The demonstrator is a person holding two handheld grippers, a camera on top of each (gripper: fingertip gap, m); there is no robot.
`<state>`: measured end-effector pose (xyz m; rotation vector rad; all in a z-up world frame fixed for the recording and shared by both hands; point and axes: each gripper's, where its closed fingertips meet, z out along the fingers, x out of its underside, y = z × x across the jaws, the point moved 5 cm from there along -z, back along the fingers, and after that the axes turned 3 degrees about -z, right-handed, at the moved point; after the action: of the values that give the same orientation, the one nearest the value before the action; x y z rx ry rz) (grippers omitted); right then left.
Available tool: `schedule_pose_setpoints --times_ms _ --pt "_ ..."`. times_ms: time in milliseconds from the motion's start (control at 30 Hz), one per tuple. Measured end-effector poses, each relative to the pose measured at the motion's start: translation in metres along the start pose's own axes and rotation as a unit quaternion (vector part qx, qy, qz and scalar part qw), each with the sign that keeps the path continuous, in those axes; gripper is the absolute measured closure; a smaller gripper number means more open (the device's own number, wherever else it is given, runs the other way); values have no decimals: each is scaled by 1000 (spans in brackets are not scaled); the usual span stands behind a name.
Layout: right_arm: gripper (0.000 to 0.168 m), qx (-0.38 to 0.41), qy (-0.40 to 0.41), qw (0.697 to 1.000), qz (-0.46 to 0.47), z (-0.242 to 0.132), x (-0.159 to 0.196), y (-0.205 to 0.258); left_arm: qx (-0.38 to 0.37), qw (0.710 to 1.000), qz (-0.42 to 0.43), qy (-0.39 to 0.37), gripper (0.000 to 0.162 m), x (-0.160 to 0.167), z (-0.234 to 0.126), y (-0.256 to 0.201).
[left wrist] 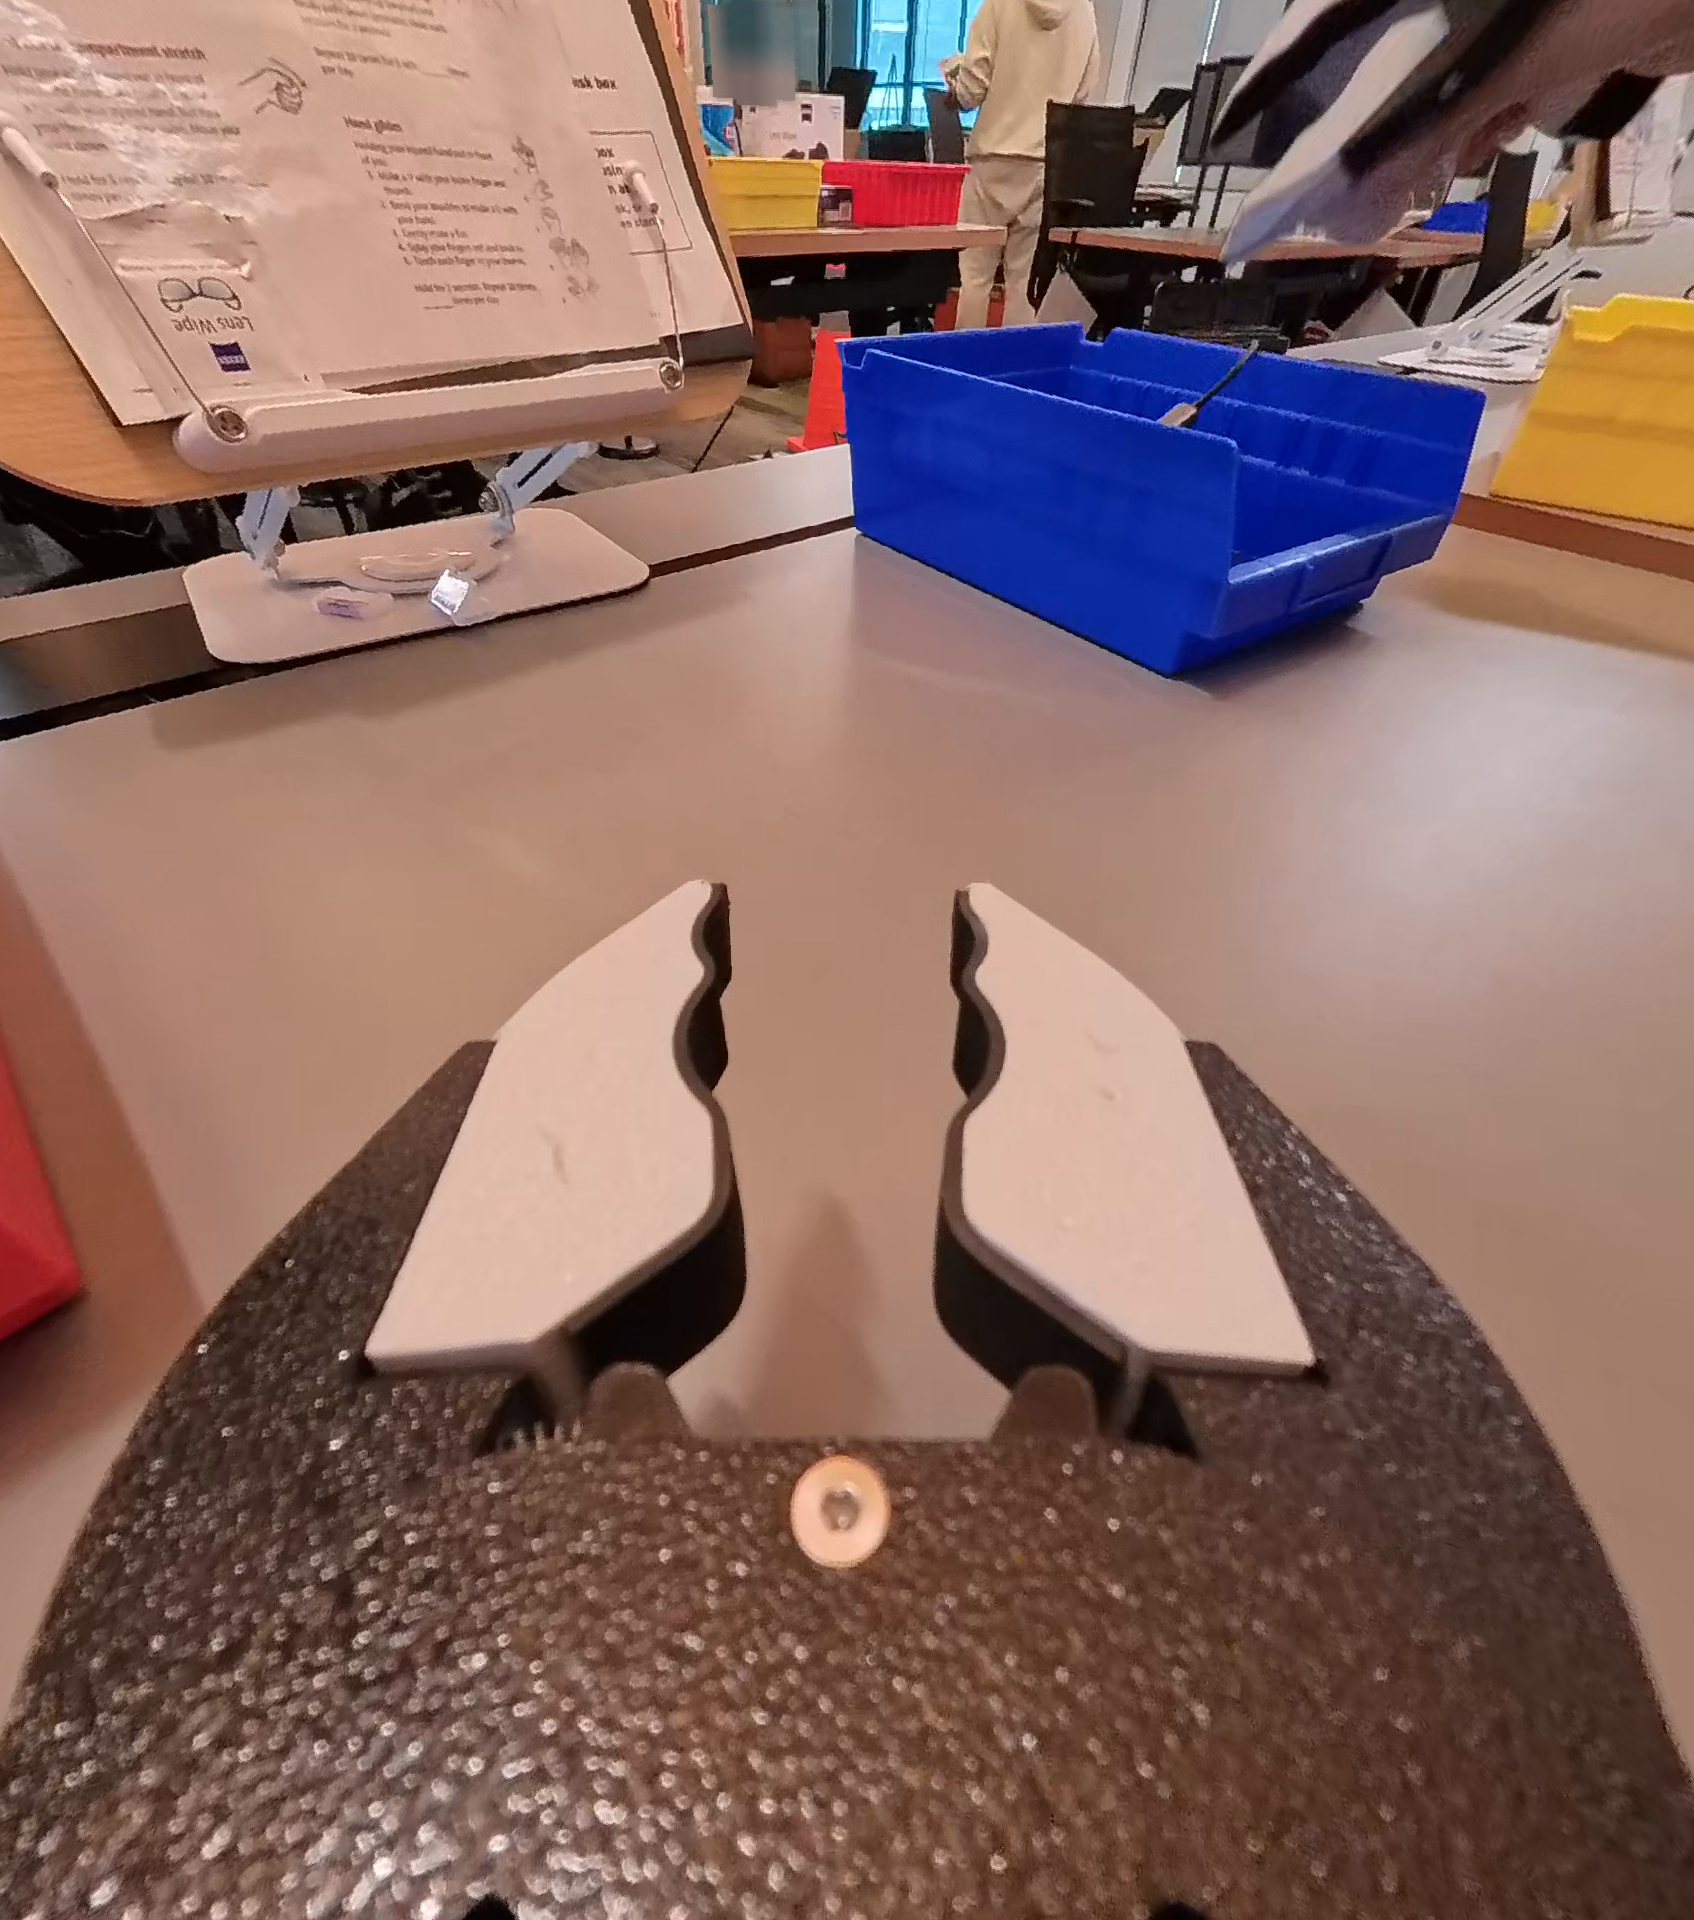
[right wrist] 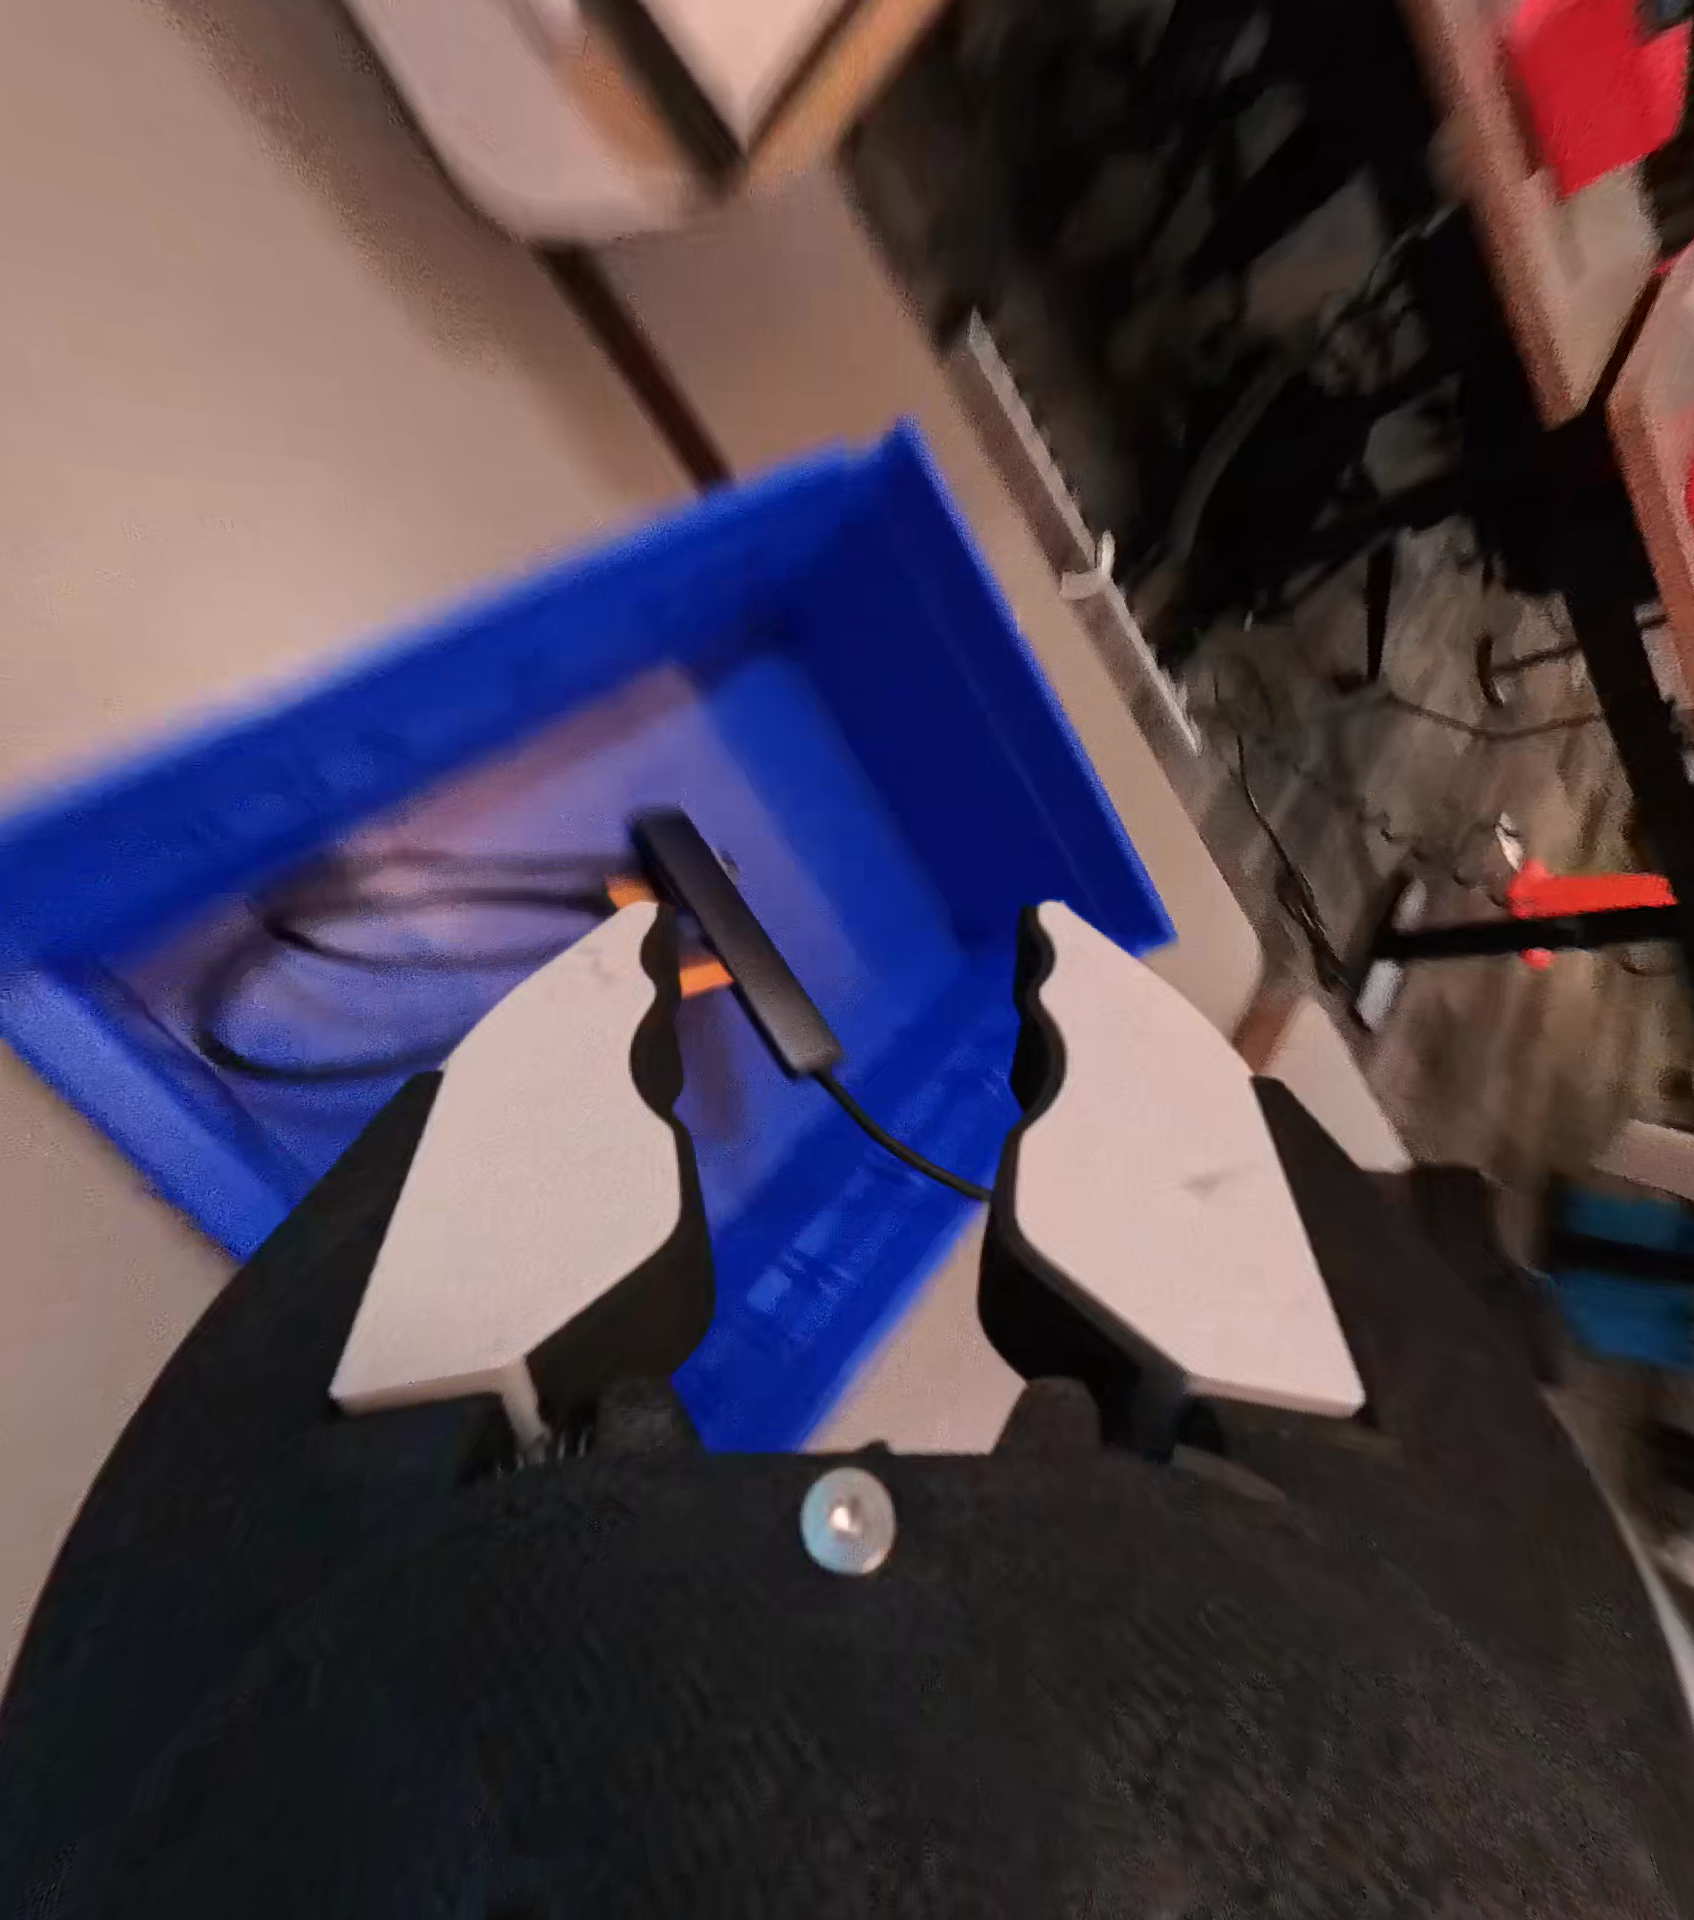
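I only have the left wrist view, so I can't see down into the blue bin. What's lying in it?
Observer: A slim black device on a black cable lies inside the blue bin.
Operator: Anything else in there?
Observer: Something orange shows beneath the device, but it is too blurred to identify.
Operator: Is the right gripper holding anything?
Observer: No. The right gripper is above the bin, jaws open and empty.
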<state>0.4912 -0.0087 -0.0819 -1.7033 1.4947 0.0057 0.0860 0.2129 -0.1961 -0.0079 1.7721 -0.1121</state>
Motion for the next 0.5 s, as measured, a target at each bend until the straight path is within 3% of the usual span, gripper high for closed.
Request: schedule_pose_setpoints --times_ms 133,233,367,500 --pt "115 -10 -177 979 99 -34 -25 63 1 1000 -1 -1 121 0 0 -1" --pt "124 -9 -251 955 158 -37 -27 114 13 1000 -22 -9 121 -5 -3 -4" --pt "131 44 -260 948 177 -34 -17 139 -20 1000 18 -3 127 -33 -20 7" --pt "130 57 -206 966 148 -38 5 134 -106 984 128 67 129 -69 -37 64"
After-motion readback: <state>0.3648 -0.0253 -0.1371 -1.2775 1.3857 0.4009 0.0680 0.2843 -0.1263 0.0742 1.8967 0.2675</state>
